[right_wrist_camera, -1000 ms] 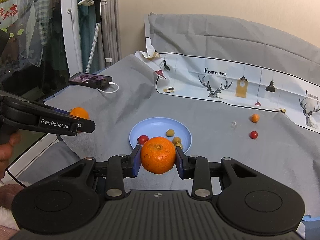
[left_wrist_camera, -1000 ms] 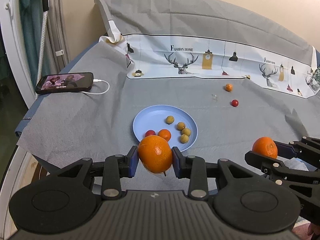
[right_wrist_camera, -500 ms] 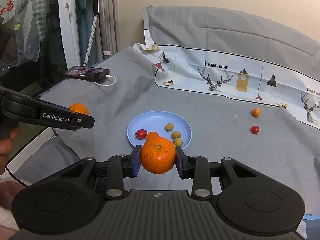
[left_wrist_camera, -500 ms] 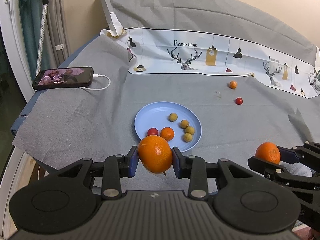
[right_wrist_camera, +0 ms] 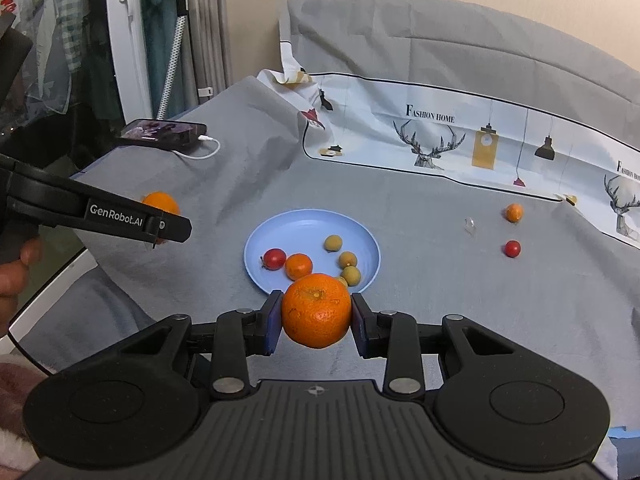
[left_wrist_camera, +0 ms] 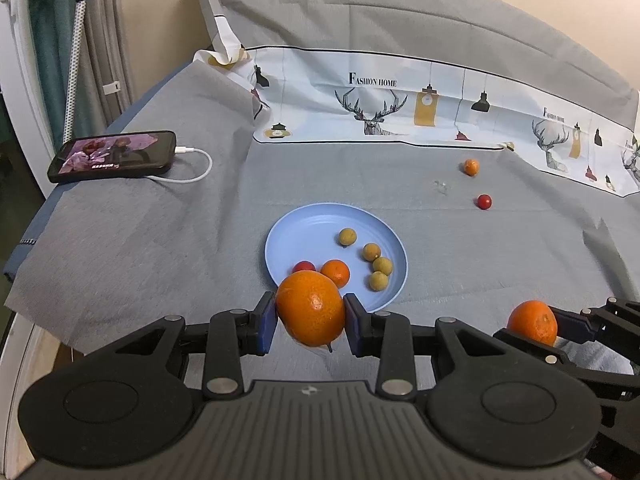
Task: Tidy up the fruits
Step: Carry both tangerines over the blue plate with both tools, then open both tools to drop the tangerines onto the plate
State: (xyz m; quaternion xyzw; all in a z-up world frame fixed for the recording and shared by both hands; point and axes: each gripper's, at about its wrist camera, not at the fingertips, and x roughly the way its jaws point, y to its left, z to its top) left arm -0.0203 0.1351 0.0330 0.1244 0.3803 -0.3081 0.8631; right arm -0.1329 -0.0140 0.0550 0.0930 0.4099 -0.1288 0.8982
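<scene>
Left wrist view: my left gripper (left_wrist_camera: 310,318) is closed tight on a large mandarin (left_wrist_camera: 310,309), blue pads pressing both flanks, the fruit held above the grey cloth (left_wrist_camera: 132,240) just short of the near rim of the blue plate (left_wrist_camera: 304,226). On the plate sit a cherry tomato (left_wrist_camera: 303,267), a small mandarin (left_wrist_camera: 335,273) and four yellow-green round fruits, possibly longans (left_wrist_camera: 347,237). Far right on the cloth lie a loose small orange fruit (left_wrist_camera: 471,167) and a loose cherry tomato (left_wrist_camera: 484,201), well apart from the plate. A phone (left_wrist_camera: 114,156) on its charging cable lies far left. Right wrist view: my right gripper (right_wrist_camera: 316,314) likewise clamps a second mandarin (right_wrist_camera: 316,310), dimpled skin, stem scar up, hovering over the plate's near edge. The left gripper shows at the left edge, its fruit partly hidden behind the finger. Risks, as I judge them: both hands converge on one small plate, so the grippers could collide; a drop onto the crowded near side could knock the small fruits rolling off the shallow rim; squeezing harder could bruise the soft peel. Both mandarins look glossy, firm, unblemished.
</scene>
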